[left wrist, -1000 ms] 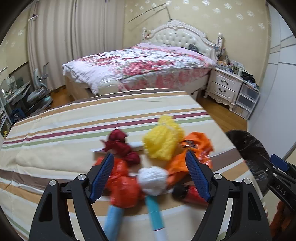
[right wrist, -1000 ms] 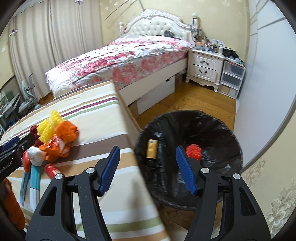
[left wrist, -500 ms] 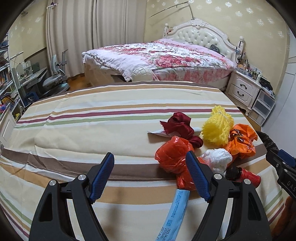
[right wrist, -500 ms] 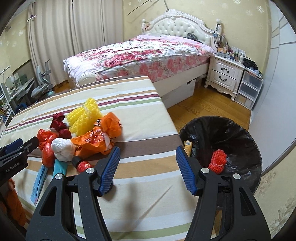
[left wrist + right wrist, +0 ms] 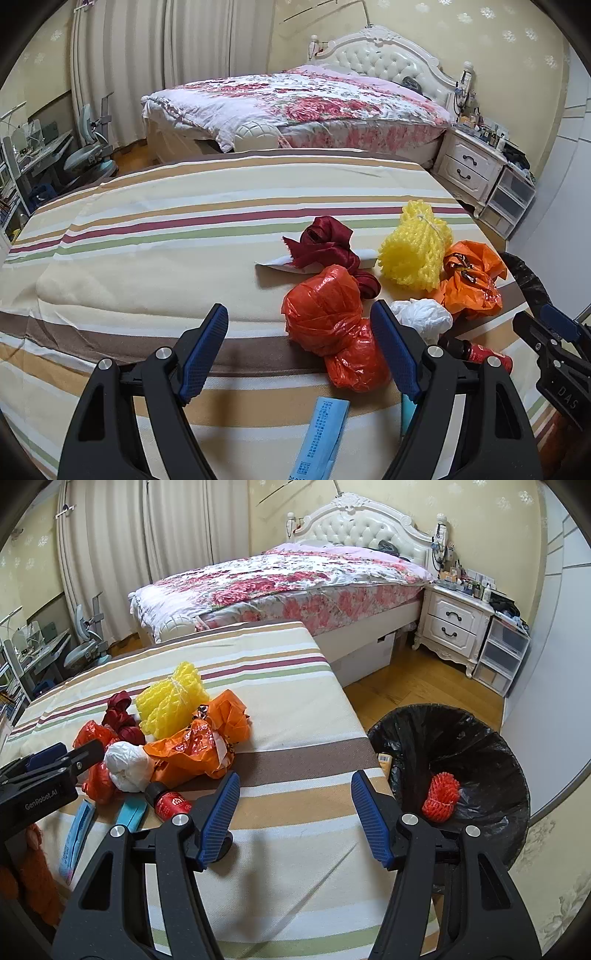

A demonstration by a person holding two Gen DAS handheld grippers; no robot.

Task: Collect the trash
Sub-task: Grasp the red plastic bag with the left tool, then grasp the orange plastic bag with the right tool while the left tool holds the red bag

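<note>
Left gripper point(image 5: 299, 349): I see it spread wide, holding nothing, above the striped cloth point(image 5: 166, 236).
Right gripper point(image 5: 293, 816): I see it equally wide, empty.
Trash pile: red bag point(image 5: 328, 325), white wad point(image 5: 424, 317), yellow net point(image 5: 415, 251), orange bag point(image 5: 471, 284), touching.
Bin point(image 5: 480, 738): beside table; 1 red net point(image 5: 441, 796) inside.

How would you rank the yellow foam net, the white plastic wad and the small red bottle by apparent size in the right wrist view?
Largest to smallest as they look:
1. Yellow foam net
2. White plastic wad
3. Small red bottle, though part of it is hidden behind the hand-held gripper, so its rank against the wad is unsure.
</note>
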